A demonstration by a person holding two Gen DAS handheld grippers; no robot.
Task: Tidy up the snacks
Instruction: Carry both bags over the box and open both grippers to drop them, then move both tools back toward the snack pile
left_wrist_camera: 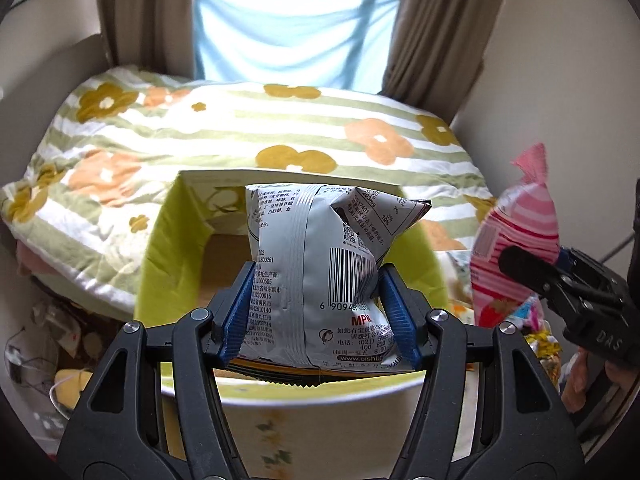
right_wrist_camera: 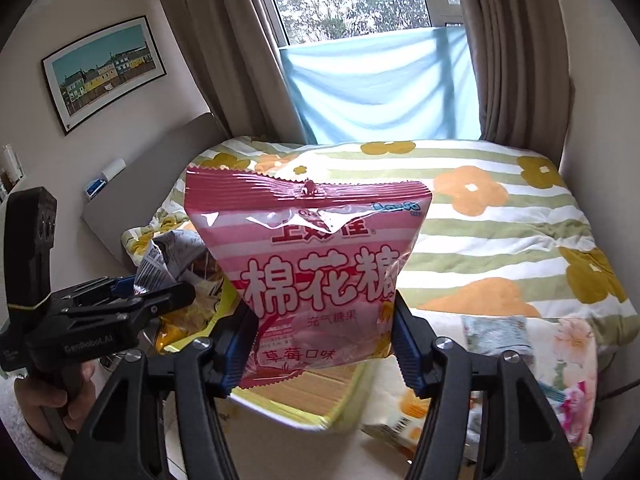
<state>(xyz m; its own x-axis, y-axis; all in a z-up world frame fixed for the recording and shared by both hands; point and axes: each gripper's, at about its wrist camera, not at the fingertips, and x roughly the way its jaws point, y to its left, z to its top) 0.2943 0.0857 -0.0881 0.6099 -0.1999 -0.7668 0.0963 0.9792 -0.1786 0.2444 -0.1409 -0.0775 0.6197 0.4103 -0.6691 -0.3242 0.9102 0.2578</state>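
My left gripper (left_wrist_camera: 318, 312) is shut on a silver snack bag (left_wrist_camera: 320, 264) with a barcode, its blue pads pressing both sides. The bag hangs above the open yellow-green box (left_wrist_camera: 160, 248). My right gripper (right_wrist_camera: 324, 344) is shut on a pink marshmallow bag (right_wrist_camera: 316, 264) with striped top, held upright in the air. That pink bag (left_wrist_camera: 516, 248) and the right gripper also show at the right edge of the left wrist view. The left gripper with the silver bag (right_wrist_camera: 160, 268) appears at the left of the right wrist view, over the box (right_wrist_camera: 320, 400).
A bed with a striped floral quilt (left_wrist_camera: 240, 128) lies behind the box, under a window with curtains. More snack packs (right_wrist_camera: 496, 336) lie on a floral cloth to the right. Clutter and cables (left_wrist_camera: 48, 344) sit on the floor at the left. A person's hand (right_wrist_camera: 48, 396) holds the left gripper's handle.
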